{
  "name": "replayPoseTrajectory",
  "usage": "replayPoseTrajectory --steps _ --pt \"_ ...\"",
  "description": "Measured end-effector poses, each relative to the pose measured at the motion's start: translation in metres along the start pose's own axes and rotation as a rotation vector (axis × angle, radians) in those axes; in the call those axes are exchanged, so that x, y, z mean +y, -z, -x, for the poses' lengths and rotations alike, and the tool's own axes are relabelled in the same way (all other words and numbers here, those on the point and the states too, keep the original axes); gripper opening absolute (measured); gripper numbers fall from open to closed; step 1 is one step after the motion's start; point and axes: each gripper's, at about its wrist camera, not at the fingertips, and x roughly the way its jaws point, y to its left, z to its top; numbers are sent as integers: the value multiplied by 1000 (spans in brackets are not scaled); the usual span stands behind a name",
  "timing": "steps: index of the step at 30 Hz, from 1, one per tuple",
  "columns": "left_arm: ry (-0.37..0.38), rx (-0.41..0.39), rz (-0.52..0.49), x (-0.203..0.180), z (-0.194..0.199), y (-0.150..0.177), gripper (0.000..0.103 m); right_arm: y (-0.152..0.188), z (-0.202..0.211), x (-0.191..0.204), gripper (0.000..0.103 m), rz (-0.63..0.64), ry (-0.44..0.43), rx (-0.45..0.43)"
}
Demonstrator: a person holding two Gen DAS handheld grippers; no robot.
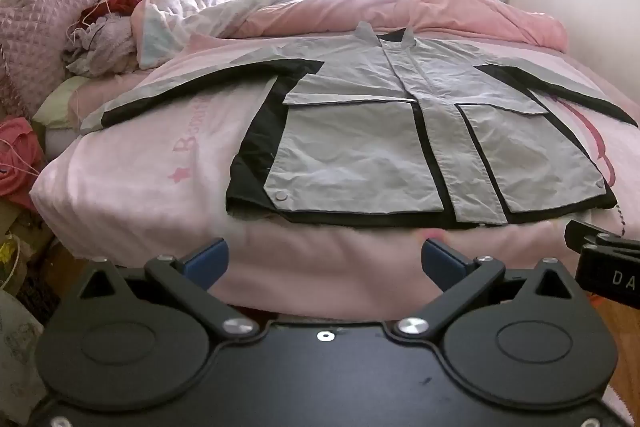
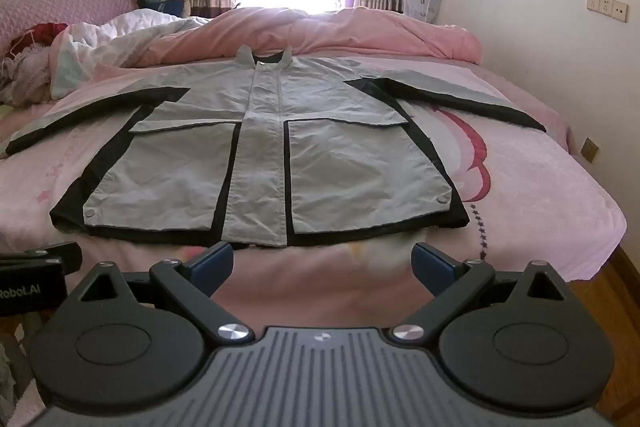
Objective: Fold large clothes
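A grey-and-black jacket (image 2: 264, 147) lies spread flat, front up and closed down the middle, on the pink bed (image 2: 540, 195). Its collar points to 12 o'clock, toward the window, and its hem sits at 6 o'clock along the near edge of the mattress. Both sleeves are stretched out, 1 toward 9 o'clock and 1 toward 3 o'clock, so no fold has been made yet: the task looks to be at its very start, with only the laying-out done.

The left hand-held gripper (image 1: 325, 259) hovers just short of the hem, released, its 2 blue pads wide apart with nothing between them. The right hand-held gripper (image 2: 322, 261) is likewise released and empty, hanging off the near bed edge (neither touches the cloth).

Still to come, by my reading: bring each sleeve in across the body, then double the body over from hem to collar. A rumpled pink duvet (image 2: 360, 31) is heaped at 12 o'clock beyond the collar.
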Motion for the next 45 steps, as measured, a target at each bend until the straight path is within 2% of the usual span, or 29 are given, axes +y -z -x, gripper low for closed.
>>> replayPoseTrajectory --steps 45 --pt "-13 -6 2 1 0 0 103 0 0 -1 103 1 11 -1"
